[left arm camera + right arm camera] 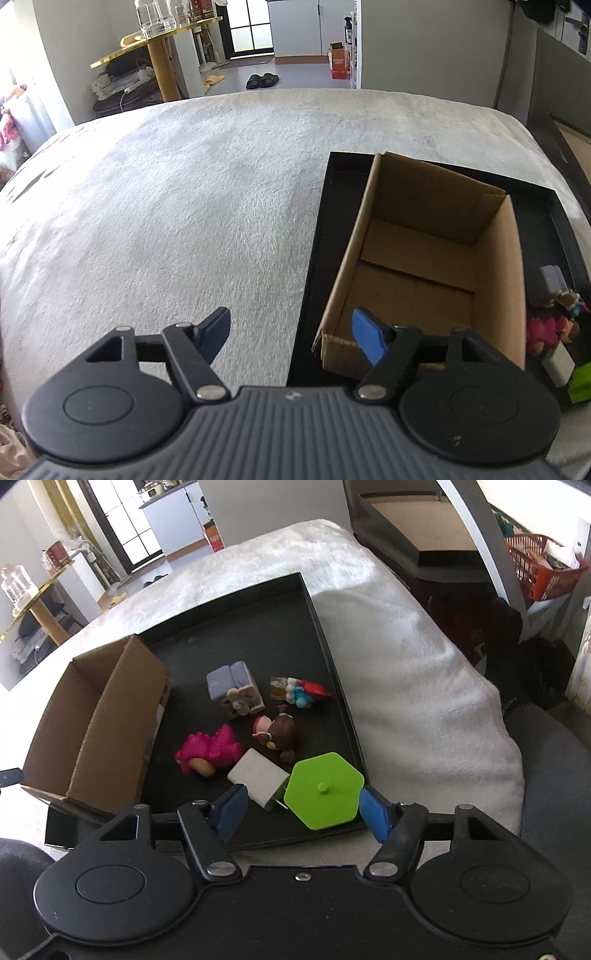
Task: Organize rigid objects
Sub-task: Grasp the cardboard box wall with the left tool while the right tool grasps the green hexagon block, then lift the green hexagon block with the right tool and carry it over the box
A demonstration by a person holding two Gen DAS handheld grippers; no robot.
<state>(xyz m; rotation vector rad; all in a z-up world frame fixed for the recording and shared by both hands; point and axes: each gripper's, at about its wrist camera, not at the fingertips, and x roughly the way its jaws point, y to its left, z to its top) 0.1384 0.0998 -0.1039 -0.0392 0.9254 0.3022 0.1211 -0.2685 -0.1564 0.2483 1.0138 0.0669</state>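
Note:
An open brown cardboard box [424,258] [92,716] stands in the left part of a black tray [317,240] [332,672]. Beside it in the tray lie a green hexagonal piece [325,790], a white block [258,777], a pink toy [208,751], a brown figure [277,734], a purple-grey box [236,690] and a red-and-blue figure [299,694]. My right gripper [303,814] is open over the tray's near edge, with the green piece and the white block between its fingers. My left gripper [293,336] is open, straddling the box's near left corner.
The tray rests on a white fuzzy blanket [184,203] [406,664]. A black flat case [406,528] and an orange basket [535,572] stand beyond the blanket's right side. A grey chair seat [554,775] is at the near right. A gold table with glass jars [159,40] stands far left.

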